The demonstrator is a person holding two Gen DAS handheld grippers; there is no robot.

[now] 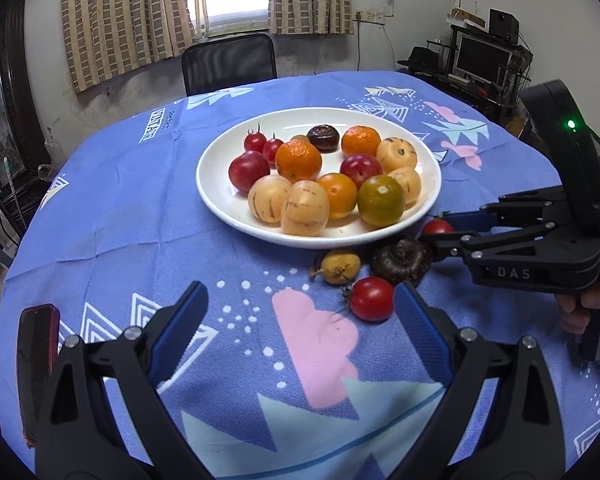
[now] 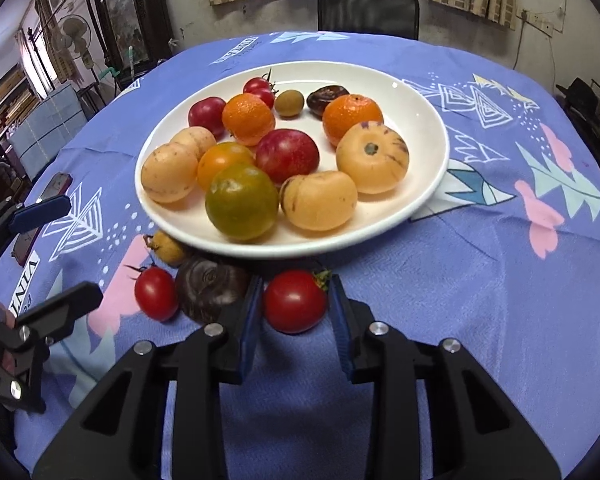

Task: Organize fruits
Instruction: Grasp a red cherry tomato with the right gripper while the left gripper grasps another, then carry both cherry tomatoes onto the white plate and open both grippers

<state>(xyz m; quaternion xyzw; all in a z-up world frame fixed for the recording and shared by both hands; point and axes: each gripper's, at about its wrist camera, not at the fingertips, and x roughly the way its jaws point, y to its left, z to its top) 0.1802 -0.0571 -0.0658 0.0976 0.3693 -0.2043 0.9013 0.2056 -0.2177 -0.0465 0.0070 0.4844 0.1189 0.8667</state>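
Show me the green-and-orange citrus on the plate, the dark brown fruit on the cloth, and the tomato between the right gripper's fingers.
Green-and-orange citrus point(image 2: 242, 201): right wrist view, middle of its skin.
Dark brown fruit point(image 2: 210, 286): right wrist view, its top near the swirl.
Tomato point(image 2: 295, 301): right wrist view, centre of its red skin.

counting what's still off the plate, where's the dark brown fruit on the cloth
In the left wrist view the dark brown fruit lies on the tablecloth just off the plate's near rim, between the yellow fruit and the right gripper.

Wide-spread left tongs point(image 1: 302, 304) — cherry tomato point(image 1: 371, 299) beside right finger
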